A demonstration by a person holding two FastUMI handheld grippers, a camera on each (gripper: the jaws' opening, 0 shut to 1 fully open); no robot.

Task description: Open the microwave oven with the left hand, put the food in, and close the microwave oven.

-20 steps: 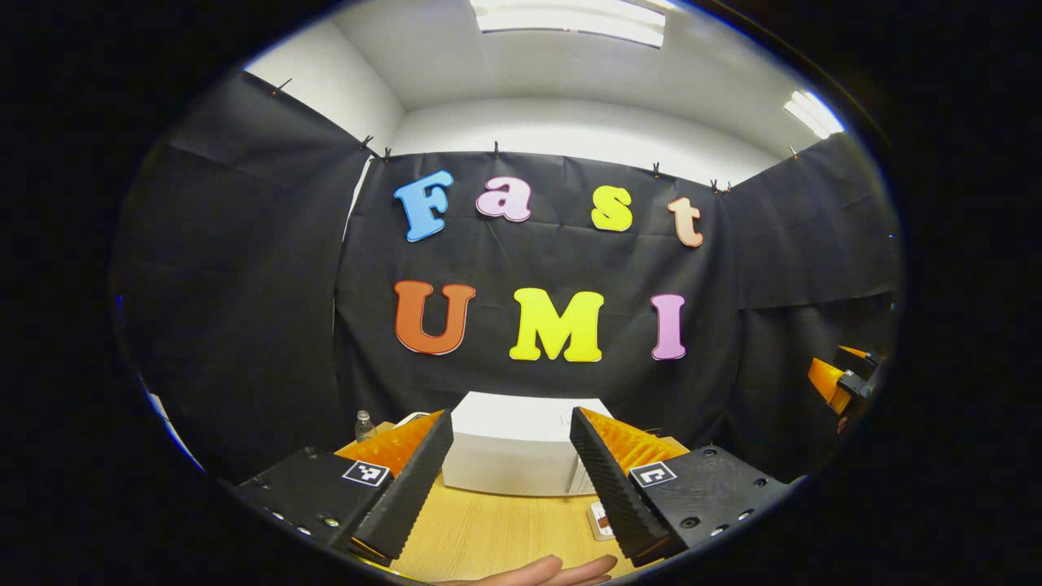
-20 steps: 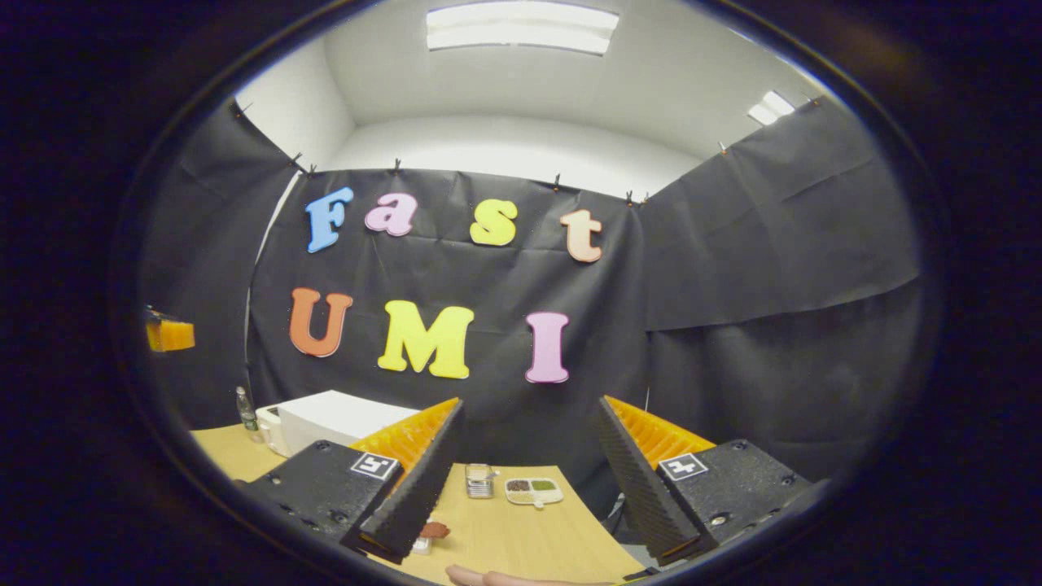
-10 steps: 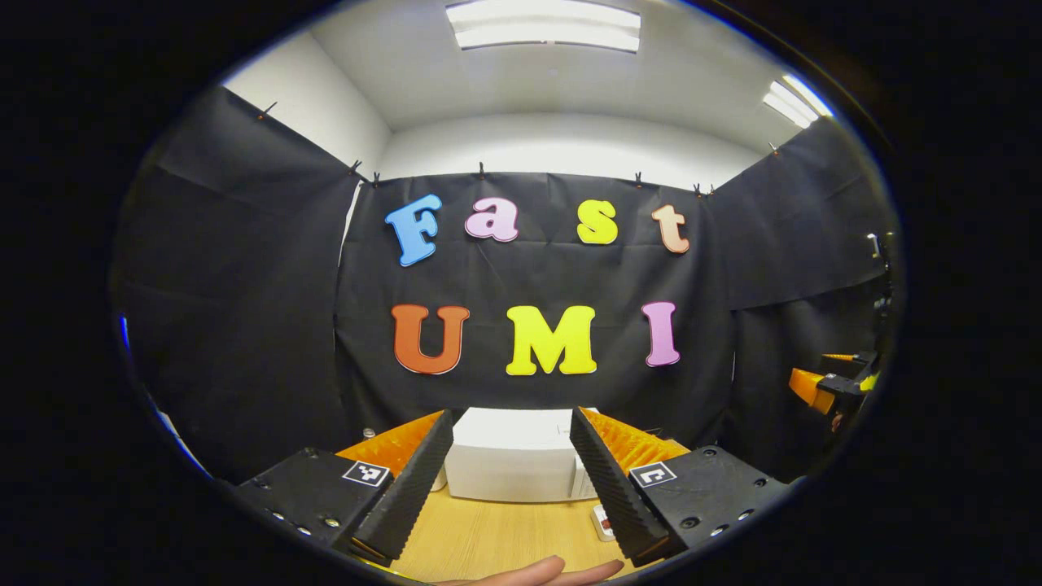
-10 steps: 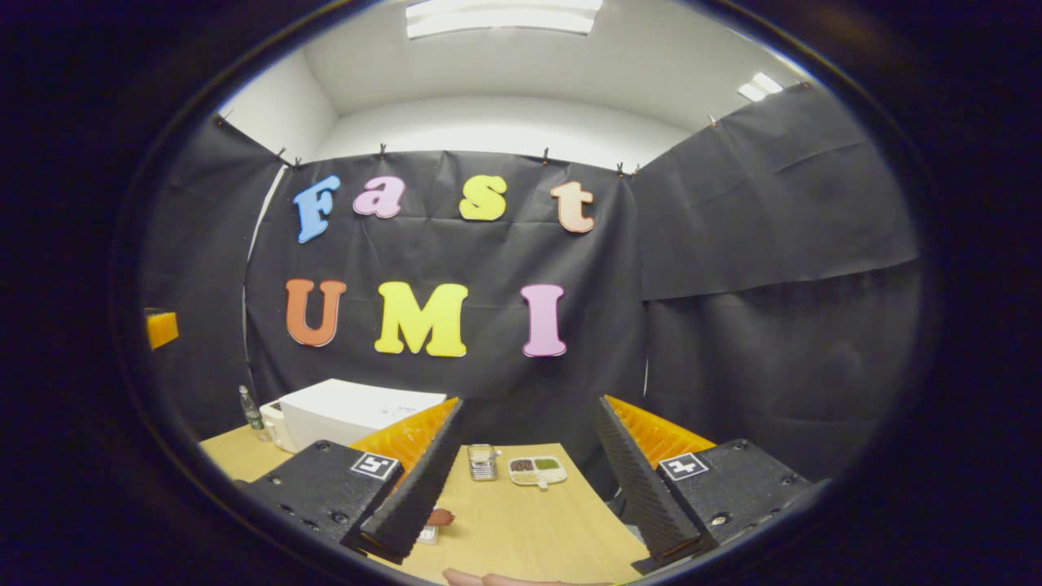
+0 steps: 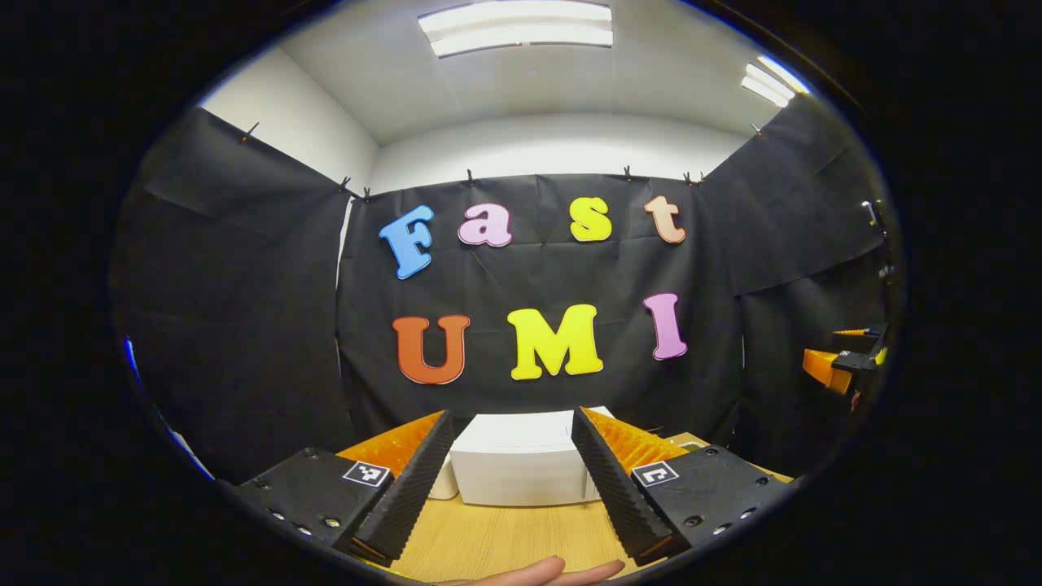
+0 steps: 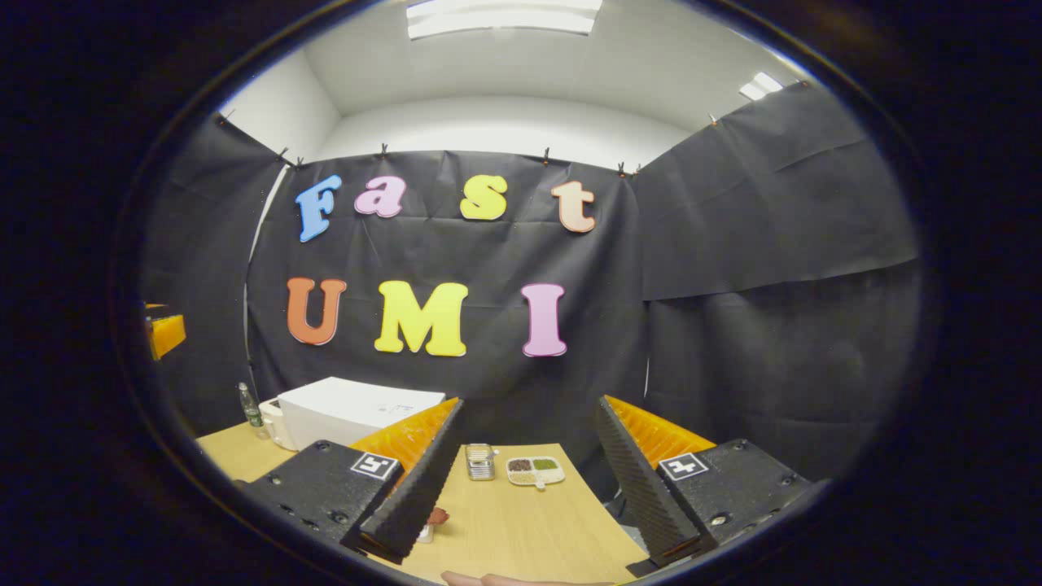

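Observation:
The white microwave (image 5: 517, 464) stands with its door closed at the back of the wooden table (image 5: 505, 537), straight ahead of my left gripper (image 5: 511, 417), which is held open and empty well short of it. In the right gripper view the microwave (image 6: 350, 411) is off to the left. My right gripper (image 6: 529, 403) is also open and empty above the table (image 6: 529, 529). A small reddish-brown food piece (image 6: 440, 514) peeks out beside its left finger. Each gripper appears at the edge of the other's view: the right gripper (image 5: 838, 362), the left gripper (image 6: 163, 334).
A small bottle (image 6: 248, 405) and a white jug (image 6: 273, 423) stand left of the microwave. A metal box (image 6: 480, 461) and a divided dish (image 6: 533, 470) sit at the table's far end. A hand (image 5: 545, 572) lies along the near edge.
The left gripper's view has tipped upward and swung slightly, so the small item beside its right finger has dropped out of sight. The right gripper's view tipped down a little. Both stay open.

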